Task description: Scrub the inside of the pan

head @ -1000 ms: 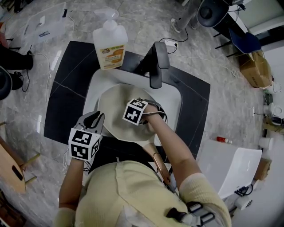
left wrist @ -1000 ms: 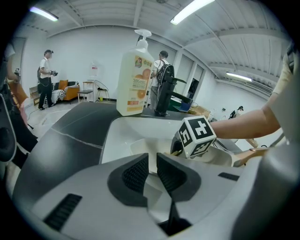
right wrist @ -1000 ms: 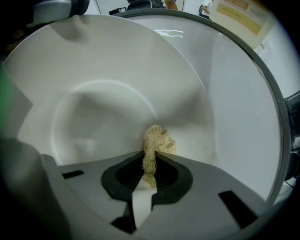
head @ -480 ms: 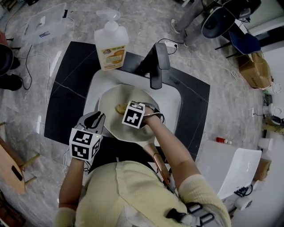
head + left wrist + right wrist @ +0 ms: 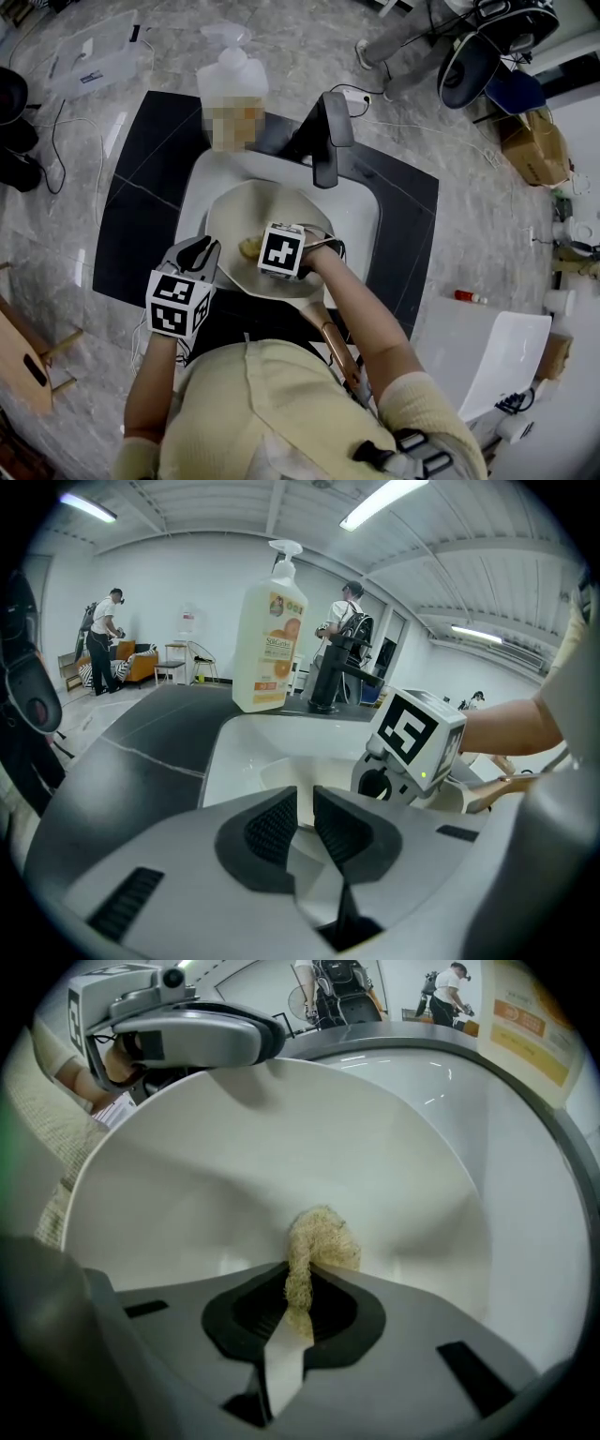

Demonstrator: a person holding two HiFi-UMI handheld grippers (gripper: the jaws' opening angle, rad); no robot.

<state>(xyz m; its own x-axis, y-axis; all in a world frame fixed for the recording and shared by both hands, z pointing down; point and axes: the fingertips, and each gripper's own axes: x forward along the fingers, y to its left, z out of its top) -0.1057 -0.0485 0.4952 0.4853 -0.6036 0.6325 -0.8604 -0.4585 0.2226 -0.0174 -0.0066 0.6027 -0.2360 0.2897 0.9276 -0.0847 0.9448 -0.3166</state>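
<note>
Cream pan sits in the white sink. Right gripper is clamped on a loofah scrubber pressed to the pan's inner wall, near-left side. Left gripper jaws are nearly together, apparently pinching the near-left rim. Scrubbing is likely mid-way; no suds or dirt are visible, and coverage is unclear.

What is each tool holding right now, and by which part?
The right tool pinches the loofah scrubber by its near end, the rest bunched against the pan inside. The left tool clamps the pan's near rim.
</note>
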